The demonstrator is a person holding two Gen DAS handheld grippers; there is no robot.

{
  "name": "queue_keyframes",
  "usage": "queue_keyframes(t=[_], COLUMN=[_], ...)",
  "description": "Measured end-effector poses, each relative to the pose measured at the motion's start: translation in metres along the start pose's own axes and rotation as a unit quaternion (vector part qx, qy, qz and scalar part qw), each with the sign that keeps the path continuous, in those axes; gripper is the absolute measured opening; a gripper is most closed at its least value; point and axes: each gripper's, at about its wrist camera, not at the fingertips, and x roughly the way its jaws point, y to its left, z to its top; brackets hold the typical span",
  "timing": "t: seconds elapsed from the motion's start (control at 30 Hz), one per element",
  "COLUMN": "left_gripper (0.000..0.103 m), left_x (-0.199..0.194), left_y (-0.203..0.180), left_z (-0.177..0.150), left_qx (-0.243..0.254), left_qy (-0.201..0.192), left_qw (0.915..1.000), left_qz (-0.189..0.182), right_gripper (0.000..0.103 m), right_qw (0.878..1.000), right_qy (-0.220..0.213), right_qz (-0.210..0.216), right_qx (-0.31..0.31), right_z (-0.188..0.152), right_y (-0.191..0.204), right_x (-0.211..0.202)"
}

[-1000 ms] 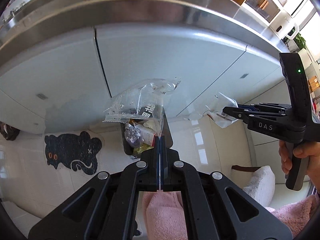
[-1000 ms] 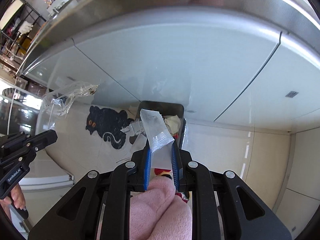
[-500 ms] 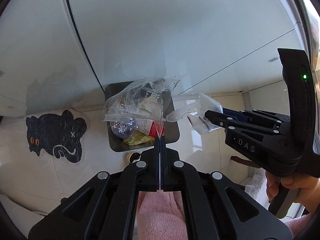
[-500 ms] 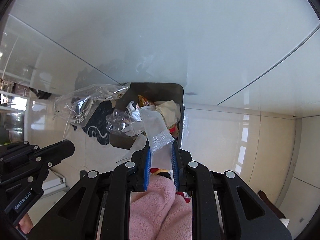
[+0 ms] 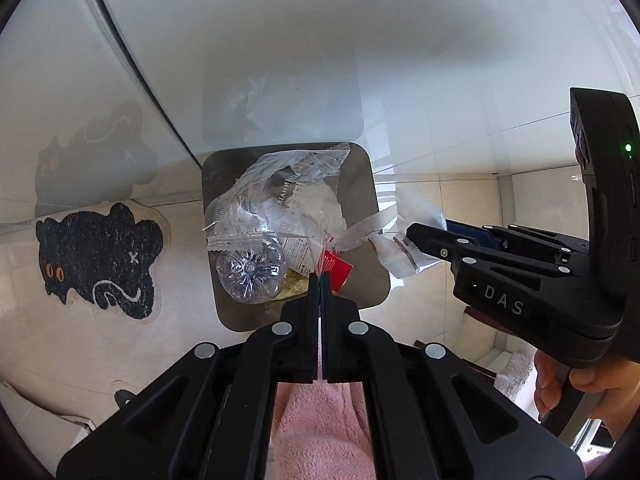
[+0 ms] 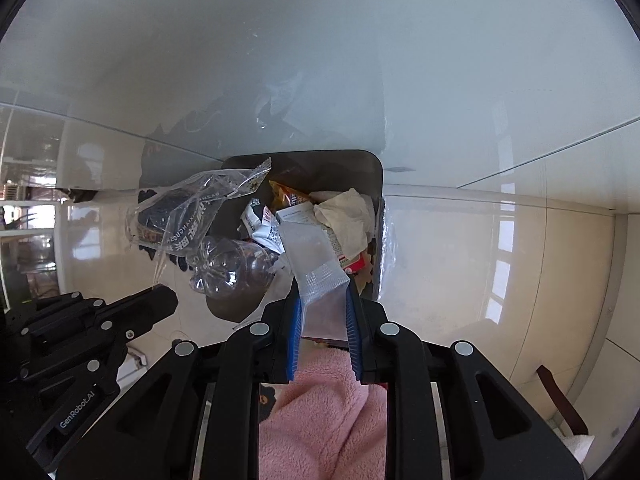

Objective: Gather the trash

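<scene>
A dark square bin (image 5: 380, 280) stands on the floor against the cabinet, holding a clear crushed bottle (image 5: 250, 272), cartons and wrappers. My left gripper (image 5: 320, 276) is shut on a corner of a clear plastic bag (image 5: 280, 188) that hangs over the bin's mouth. My right gripper (image 6: 322, 292) holds a silvery wrapper (image 6: 316, 264) between its blue pads (image 6: 295, 312) above the bin (image 6: 376, 168); its jaws are opening slightly. In the left wrist view the right gripper (image 5: 416, 236) sits at the bin's right edge. In the right wrist view the left gripper (image 6: 168, 300) and the bag (image 6: 192, 208) are at the left.
A black cat-shaped mat (image 5: 96, 256) lies on the tiled floor left of the bin. Glossy white cabinet doors (image 5: 280, 40) rise right behind it. A pink fluffy sleeve (image 6: 320, 408) fills the space under each gripper. A hand (image 5: 580, 384) grips the right tool's handle.
Both grippers have come down with their trash and tilted more steeply; the bin now looks much larger below them. The countertop has left the view. The right jaws stand slightly wider.
</scene>
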Motion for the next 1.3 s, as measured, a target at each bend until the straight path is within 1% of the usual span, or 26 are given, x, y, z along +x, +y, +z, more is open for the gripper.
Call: queue_keyframes(t=[0.1, 0.17, 0.2, 0.23, 0.3, 0.47, 0.53, 0.6, 0.77, 0.83, 0.87, 0.93, 1.03, 1.07, 1.1, 1.13, 1.2, 1.23, 1.3], left_gripper=[0.003, 0.009, 0.015, 0.017, 0.024, 0.026, 0.028, 0.028, 0.032, 0.032, 0.032, 0.032, 0.036, 0.039, 0.045, 0.048, 0.061, 0.063, 0.070], left_x=[0.004, 0.005, 0.006, 0.005, 0.004, -0.007, -0.013, -0.019, -0.037, -0.041, -0.044, -0.050, -0.062, -0.069, -0.075, -0.084, -0.103, -0.113, -0.134], left_y=[0.001, 0.001, 0.001, 0.002, 0.003, 0.006, 0.008, 0.011, 0.020, 0.022, 0.023, 0.026, 0.026, 0.025, 0.023, 0.019, 0.011, 0.006, -0.007], left_z=[0.006, 0.009, 0.011, 0.012, 0.012, 0.011, 0.009, 0.006, -0.005, -0.010, -0.012, -0.016, -0.022, -0.025, -0.027, -0.030, -0.036, -0.039, -0.044], left_qx=[-0.002, -0.003, -0.003, -0.004, -0.004, -0.005, -0.007, -0.011, -0.028, -0.032, -0.034, -0.039, -0.046, -0.048, -0.050, -0.051, -0.054, -0.053, -0.050], left_qy=[0.004, 0.006, 0.008, 0.008, 0.008, 0.004, 0.002, -0.002, -0.018, -0.020, -0.021, -0.025, -0.033, -0.037, -0.043, -0.051, -0.069, -0.079, -0.095], left_qw=[1.0000, 0.9999, 0.9999, 0.9999, 0.9999, 0.9999, 1.0000, 0.9999, 0.9994, 0.9993, 0.9992, 0.9989, 0.9983, 0.9981, 0.9977, 0.9972, 0.9960, 0.9953, 0.9940], left_qz=[-0.009, -0.010, -0.011, -0.013, -0.013, -0.009, -0.007, -0.006, -0.003, 0.002, 0.003, 0.006, 0.012, 0.013, 0.016, 0.017, 0.020, 0.019, 0.019], right_gripper=[0.022, 0.023, 0.025, 0.027, 0.039, 0.047, 0.051, 0.053, 0.061, 0.068, 0.070, 0.071, 0.072, 0.073, 0.075, 0.080, 0.093, 0.096, 0.098], right_qw=[1.000, 1.000, 1.000, 1.000, 0.999, 0.999, 0.998, 0.998, 0.997, 0.997, 0.997, 0.998, 0.998, 0.998, 0.998, 0.998, 0.998, 0.997, 0.997], right_qy=[0.012, 0.015, 0.015, 0.017, 0.019, 0.018, 0.016, 0.013, 0.004, 0.000, -0.002, -0.006, -0.008, -0.012, -0.017, -0.022, -0.035, -0.045, -0.063], right_qz=[0.005, 0.005, 0.008, 0.011, 0.016, 0.020, 0.030, 0.041, 0.056, 0.058, 0.058, 0.056, 0.054, 0.054, 0.054, 0.054, 0.055, 0.053, 0.049], right_qx=[0.004, 0.009, 0.014, 0.020, 0.026, 0.036, 0.044, 0.050, 0.046, 0.044, 0.043, 0.039, 0.037, 0.036, 0.034, 0.032, 0.026, 0.022, 0.011], right_z=[0.005, 0.007, 0.008, 0.009, 0.011, 0.012, 0.013, 0.014, 0.015, 0.015, 0.014, 0.012, 0.008, 0.005, 0.001, -0.003, -0.012, -0.017, -0.028], right_y=[0.002, 0.001, 0.000, 0.000, -0.002, -0.001, -0.003, -0.002, 0.006, 0.009, 0.010, 0.013, 0.013, 0.014, 0.014, 0.014, 0.013, 0.014, 0.013], right_x=[0.010, 0.014, 0.014, 0.015, 0.016, 0.013, 0.008, 0.003, -0.009, -0.013, -0.015, -0.019, -0.030, -0.037, -0.045, -0.054, -0.077, -0.090, -0.117])
